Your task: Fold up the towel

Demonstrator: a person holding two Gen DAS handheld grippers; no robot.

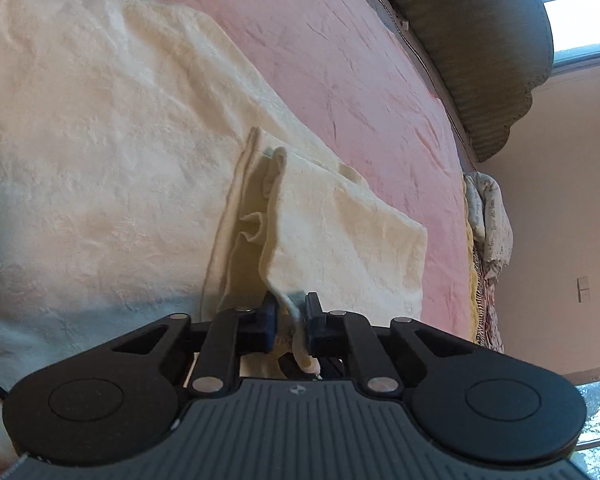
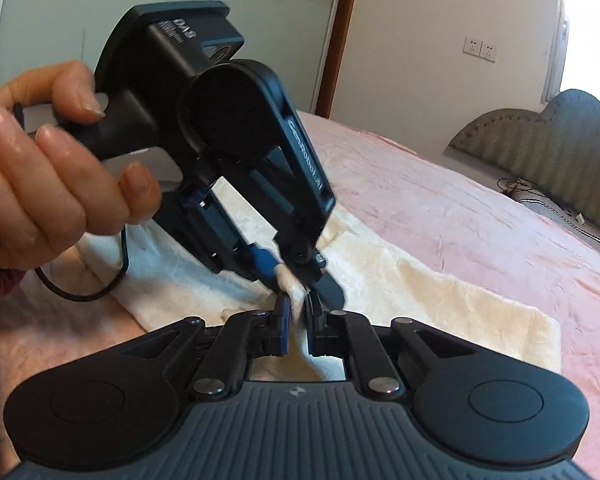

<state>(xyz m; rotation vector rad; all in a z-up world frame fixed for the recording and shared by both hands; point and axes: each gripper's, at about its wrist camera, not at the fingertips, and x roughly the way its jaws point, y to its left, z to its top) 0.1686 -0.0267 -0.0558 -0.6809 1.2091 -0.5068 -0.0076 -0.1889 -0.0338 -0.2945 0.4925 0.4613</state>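
Note:
A cream towel point(image 1: 100, 128) lies spread on a pink bedspread point(image 1: 340, 60), with a folded flap running toward the camera. My left gripper point(image 1: 291, 312) is shut on the towel's edge, a strip of cloth pinched between its jaws. In the right wrist view the towel point(image 2: 420, 288) stretches away to the right. My right gripper point(image 2: 296, 312) is shut on a bunched bit of the same towel. The left gripper point(image 2: 290, 270), held by a person's hand point(image 2: 48, 176), pinches the cloth just beyond it, its tips almost touching mine.
A green padded headboard point(image 2: 560, 140) stands at the bed's far end, with cables point(image 2: 540, 200) lying below it. Patterned bedding point(image 1: 488, 232) hangs at the bed's edge. A wall with sockets point(image 2: 480, 50) and a bright window point(image 1: 580, 20) lie beyond.

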